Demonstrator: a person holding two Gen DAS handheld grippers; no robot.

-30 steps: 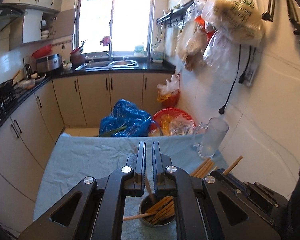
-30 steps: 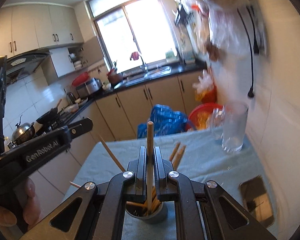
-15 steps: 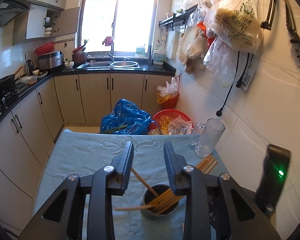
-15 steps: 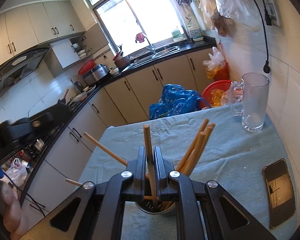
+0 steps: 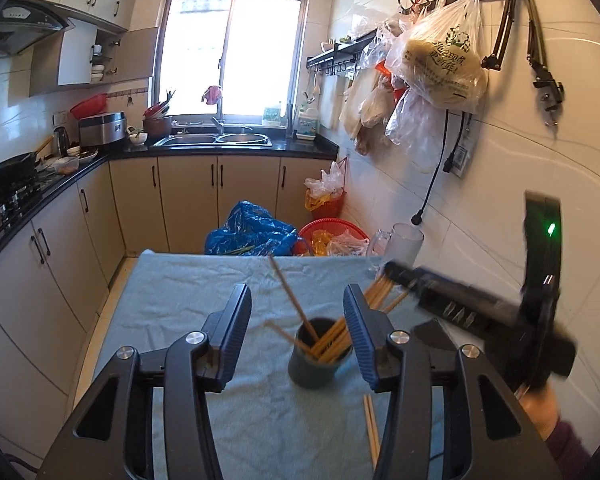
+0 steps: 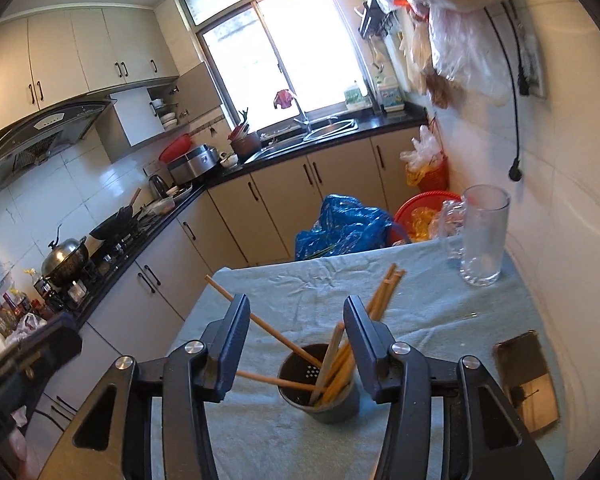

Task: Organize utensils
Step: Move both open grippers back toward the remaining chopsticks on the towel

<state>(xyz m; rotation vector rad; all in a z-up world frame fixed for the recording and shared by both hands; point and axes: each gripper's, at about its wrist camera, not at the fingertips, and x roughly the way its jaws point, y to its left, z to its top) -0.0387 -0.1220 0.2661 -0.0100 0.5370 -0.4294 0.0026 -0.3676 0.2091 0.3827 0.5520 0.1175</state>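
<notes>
A dark round utensil cup (image 5: 314, 364) stands on the blue-grey cloth and holds several wooden chopsticks (image 5: 332, 342) that lean out at angles. It also shows in the right wrist view (image 6: 320, 390) with its chopsticks (image 6: 374, 300). My left gripper (image 5: 297, 320) is open and empty, raised just behind the cup. My right gripper (image 6: 296, 332) is open and empty, also just behind and above the cup. Two loose chopsticks (image 5: 371, 424) lie on the cloth near the left gripper's right finger. The right gripper's body (image 5: 460, 308) shows blurred in the left wrist view.
A glass mug (image 6: 482, 236) stands at the table's far right by the wall. A phone (image 6: 526, 380) lies on the cloth at the right. Beyond the table's far edge are a blue bag (image 5: 252, 234) and a red basket (image 5: 334, 232). The tiled wall (image 5: 500, 200) runs close on the right.
My right gripper has opened and let go of the chopstick, which now leans in the cup. My left gripper opened earlier and has pulled back higher.
</notes>
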